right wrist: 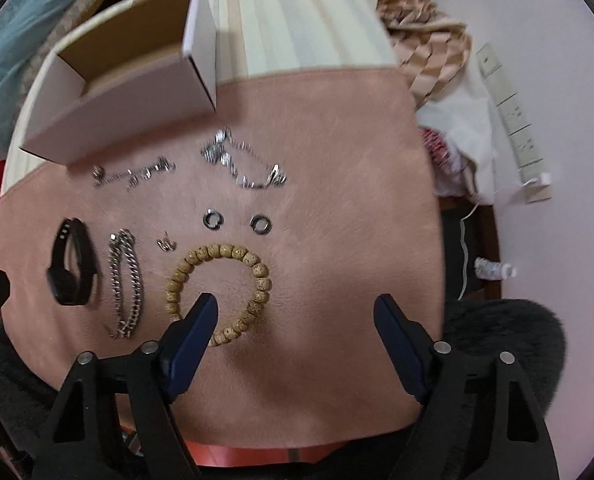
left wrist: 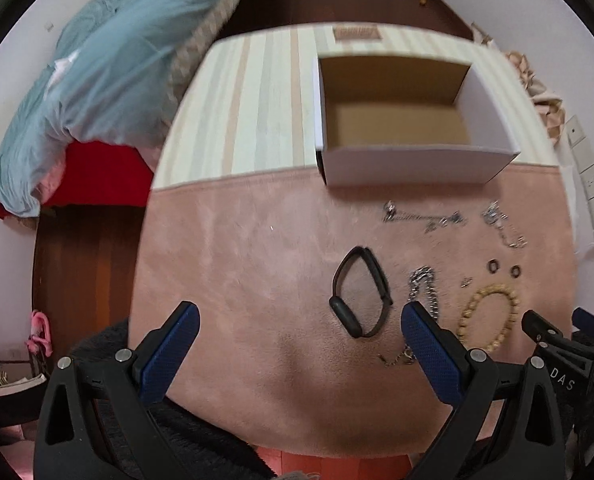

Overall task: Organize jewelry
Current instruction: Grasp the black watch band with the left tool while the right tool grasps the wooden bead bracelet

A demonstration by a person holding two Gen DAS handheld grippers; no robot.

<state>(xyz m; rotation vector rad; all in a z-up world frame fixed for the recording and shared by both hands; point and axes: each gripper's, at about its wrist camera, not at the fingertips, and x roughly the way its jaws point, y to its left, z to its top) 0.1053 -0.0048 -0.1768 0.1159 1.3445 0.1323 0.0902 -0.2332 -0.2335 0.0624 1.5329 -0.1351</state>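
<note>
Wooden bead bracelet (right wrist: 219,292): 1 | dark rings (right wrist: 213,219): 2 | both jaws wide, empty

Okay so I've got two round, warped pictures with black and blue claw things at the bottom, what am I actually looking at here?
Those claws are two handheld grippers; a person holds one in each hand, and a wide-angle camera on each looks along its fingers, hence the warping.

One picture comes from the left gripper, the other from the right gripper. Both are open and hold nothing.

Below lies a pink mat with an empty cardboard box at its far edge. On the mat: a black wristband, a silver chain bracelet, a wooden bead bracelet, two small dark rings, and thinner silver chains. One right finger overlaps the bead bracelet in that view.
</note>
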